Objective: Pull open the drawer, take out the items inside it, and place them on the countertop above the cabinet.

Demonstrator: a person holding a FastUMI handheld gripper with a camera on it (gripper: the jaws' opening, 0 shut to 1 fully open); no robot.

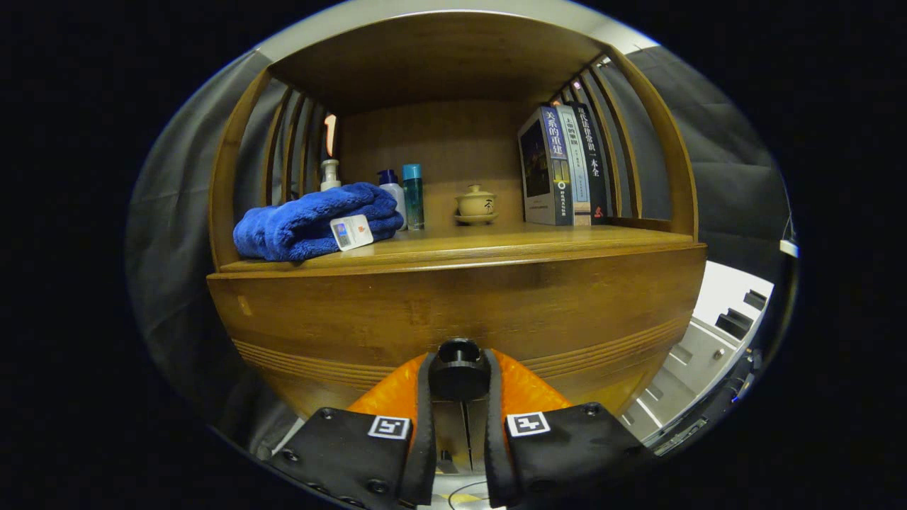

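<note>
Two fingers [459,382] sit closed around the dark round knob [458,368] of the drawer [340,319]; I see one finger pressed on each side of it, so I read this as a firm grip on the knob. The drawer front spreads out just beyond the fingertips as a broad wooden panel with grooved lines low down on both sides, and I cannot tell from here whether it is pulled out at all.

Beyond and above the fingers lies the wooden surface [538,237] on top of the cabinet, roofed by a shelf frame with slatted sides. Far to the left of the fingers on that surface I see a folded blue towel [305,223] with a small white tag [351,231] hanging at its front edge. Just behind the towel stands a pale pump bottle [330,175]. Next along, touching the towel's right end, is a white bottle with a dark blue cap [391,190], and right beside it a slim teal bottle [413,196]. Nearly straight beyond the fingers sits a small lidded tea bowl on a saucer [475,205]. To the right stand three books [563,166], upright and pressed together against the slats.

The drawer's contents are hidden from me.
</note>
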